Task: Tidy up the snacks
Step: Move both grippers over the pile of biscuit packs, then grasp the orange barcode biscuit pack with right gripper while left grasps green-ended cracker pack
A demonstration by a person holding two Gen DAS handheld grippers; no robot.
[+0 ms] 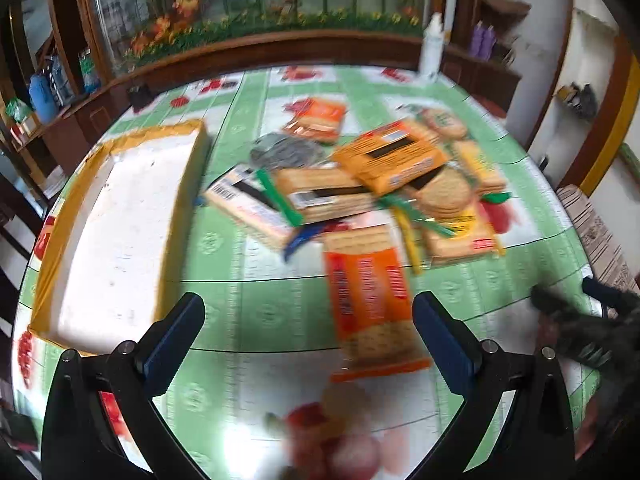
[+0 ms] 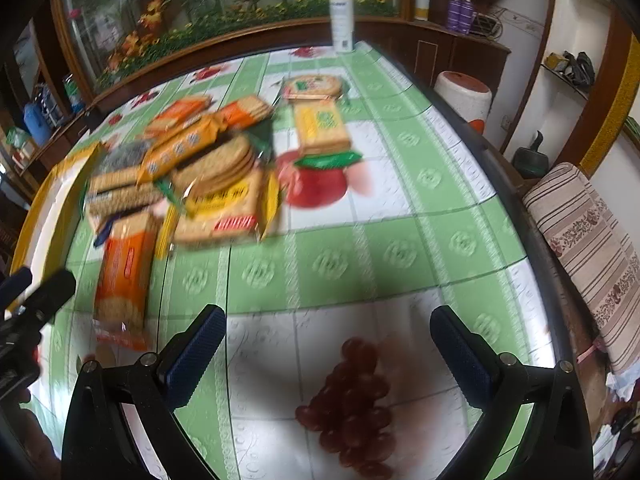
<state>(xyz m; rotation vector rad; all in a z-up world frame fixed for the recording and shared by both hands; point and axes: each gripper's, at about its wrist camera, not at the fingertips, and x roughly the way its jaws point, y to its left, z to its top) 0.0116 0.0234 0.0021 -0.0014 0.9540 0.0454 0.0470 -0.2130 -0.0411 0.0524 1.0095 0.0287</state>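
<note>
1. The left gripper (image 1: 308, 336) is held with its jaws spread wide above the table (image 1: 256, 304); nothing is gripped between the blue pads (image 1: 172, 344).
2. An orange cracker packet (image 1: 370, 304) is seen lying flat on the green-and-white tablecloth, its near end between the left gripper's fingers but touched by neither.
3. Beyond it, a loose pile of snack packets (image 1: 360, 184) is heaped near the middle of the table, the packets overlapping one another.
4. A white tray with a yellow rim (image 1: 120, 232) is placed to the left of the pile, just beside it.
5. The right gripper (image 2: 328, 352) is likewise held released, with only tablecloth and a printed bunch of grapes (image 2: 352, 404) seen between its fingers.
6. In the right wrist view, the pile (image 2: 192, 168) is found up and to the left, with the orange packet (image 2: 124, 272) at its near edge.
7. One yellow-and-green packet (image 2: 322, 128) and one round biscuit packet (image 2: 316, 86) are set slightly apart, to the right of the pile.
8. A white spray bottle (image 2: 342, 16) is stood upright at the far edge of the table.
9. Both views are blurred, so the packet lettering cannot be read.
</note>
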